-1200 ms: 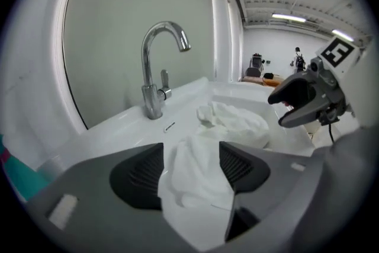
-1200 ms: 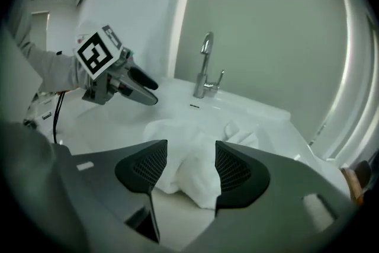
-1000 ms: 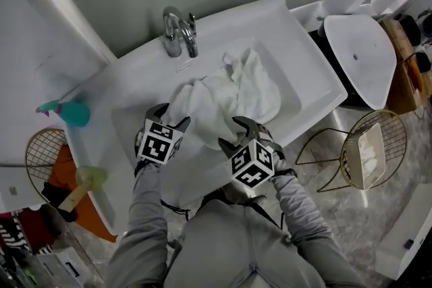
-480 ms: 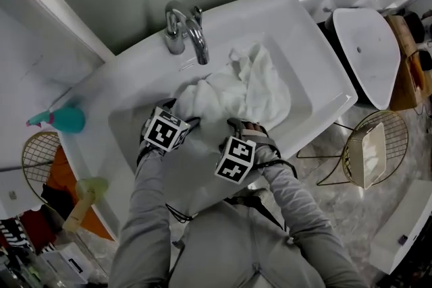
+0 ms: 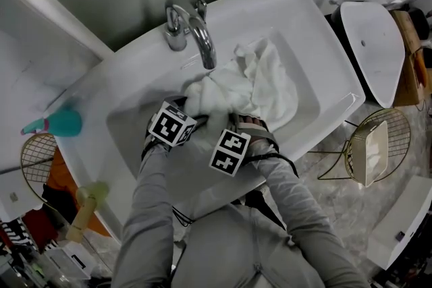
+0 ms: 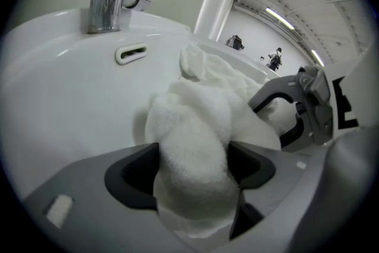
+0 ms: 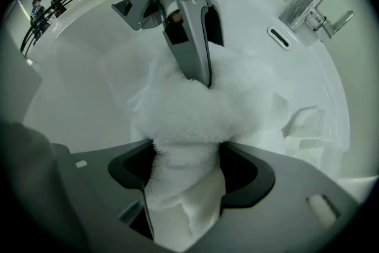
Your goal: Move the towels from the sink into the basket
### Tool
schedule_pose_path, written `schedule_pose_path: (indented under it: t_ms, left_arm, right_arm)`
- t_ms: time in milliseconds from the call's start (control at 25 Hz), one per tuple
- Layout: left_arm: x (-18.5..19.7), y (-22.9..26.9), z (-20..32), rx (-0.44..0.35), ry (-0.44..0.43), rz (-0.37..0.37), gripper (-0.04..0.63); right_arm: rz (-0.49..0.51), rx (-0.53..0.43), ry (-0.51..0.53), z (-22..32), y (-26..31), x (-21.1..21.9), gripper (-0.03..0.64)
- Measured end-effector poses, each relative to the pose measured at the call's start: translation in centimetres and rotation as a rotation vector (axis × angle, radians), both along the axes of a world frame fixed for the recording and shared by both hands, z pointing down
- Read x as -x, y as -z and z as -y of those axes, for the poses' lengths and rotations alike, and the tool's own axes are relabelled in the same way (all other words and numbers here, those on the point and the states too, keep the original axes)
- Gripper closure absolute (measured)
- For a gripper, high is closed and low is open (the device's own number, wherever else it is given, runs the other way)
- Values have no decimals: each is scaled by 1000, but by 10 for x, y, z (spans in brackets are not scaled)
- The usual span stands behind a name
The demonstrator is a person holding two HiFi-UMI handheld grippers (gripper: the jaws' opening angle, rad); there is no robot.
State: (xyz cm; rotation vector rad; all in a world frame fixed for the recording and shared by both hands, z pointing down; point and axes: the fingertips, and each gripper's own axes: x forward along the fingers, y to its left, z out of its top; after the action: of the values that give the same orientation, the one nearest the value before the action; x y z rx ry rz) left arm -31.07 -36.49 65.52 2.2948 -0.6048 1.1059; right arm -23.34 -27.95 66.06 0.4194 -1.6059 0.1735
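In the sink (image 5: 128, 128), the left gripper (image 6: 192, 164) has its jaws wide apart, with a lump of the white towels (image 6: 195, 127) filling the gap and brushing both pads without being pinched. Just to its right, the right gripper (image 7: 186, 167) is opening its jaws around another fold of the same heap. The wire basket (image 5: 397, 133) stands on the floor, well off to the right.

White terry towels (image 5: 253, 84) are heaped in the basin of the white sink (image 5: 307, 17) — crumpled, with the near end bunched up. The wire basket (image 5: 397, 138) is seen on the floor to the right — well apart.
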Motion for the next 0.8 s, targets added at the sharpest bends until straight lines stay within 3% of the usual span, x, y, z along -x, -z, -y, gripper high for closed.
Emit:
schedule_pose_path:
  t_ms: [480, 800]
  left_arm:
    - [-7, 6, -9, 38, -20, -29, 393]
    - [8, 59, -15, -35, -8, -36, 413]
  right_arm:
    - [-7, -74, 102, 2, 6, 1, 489]
    - [110, -246, 85, 7, 46, 12, 517]
